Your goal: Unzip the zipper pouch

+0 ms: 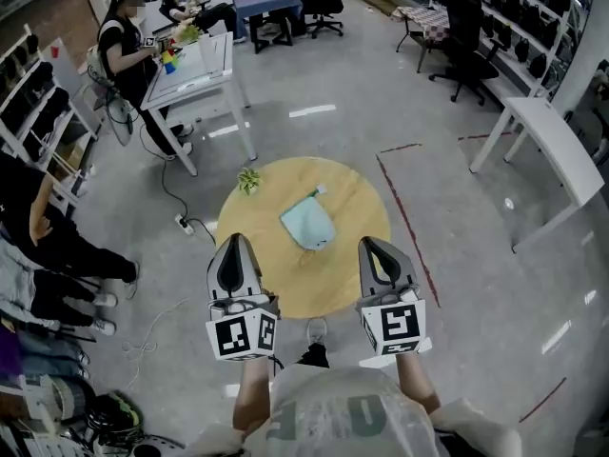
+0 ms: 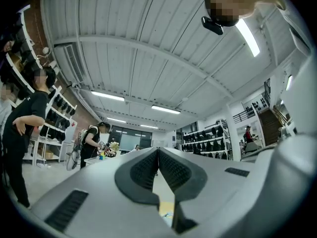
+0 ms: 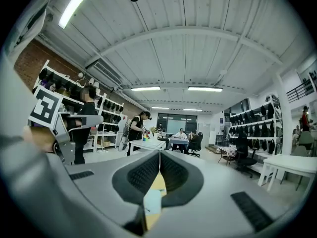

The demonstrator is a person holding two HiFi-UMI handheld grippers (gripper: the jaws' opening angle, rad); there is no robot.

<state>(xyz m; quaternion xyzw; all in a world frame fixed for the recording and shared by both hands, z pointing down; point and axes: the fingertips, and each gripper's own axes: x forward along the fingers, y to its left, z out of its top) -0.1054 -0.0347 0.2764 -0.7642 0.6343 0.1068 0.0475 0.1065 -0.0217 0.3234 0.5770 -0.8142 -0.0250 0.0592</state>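
Note:
A pale mint zipper pouch (image 1: pixel 308 222) lies flat near the middle of a round wooden table (image 1: pixel 354 274), its zipper end toward the far side. My left gripper (image 1: pixel 234 244) hovers over the table's near left part, shut and empty. My right gripper (image 1: pixel 375 248) hangs over the near right part, also shut with nothing in it. Both stay on the near side of the pouch, apart from it. In the left gripper view the jaws (image 2: pixel 158 157) meet, with a sliver of table below. The right gripper view shows the closed jaws (image 3: pixel 160 160) and a strip of the pouch (image 3: pixel 151 205) beneath.
A small green plant-like item (image 1: pixel 248 180) sits at the table's far left edge. A power strip and cable (image 1: pixel 185 223) lie on the floor to the left. Seated people are at the left (image 1: pixel 57 246); white tables stand behind (image 1: pixel 195 69) and to the right (image 1: pixel 552 141).

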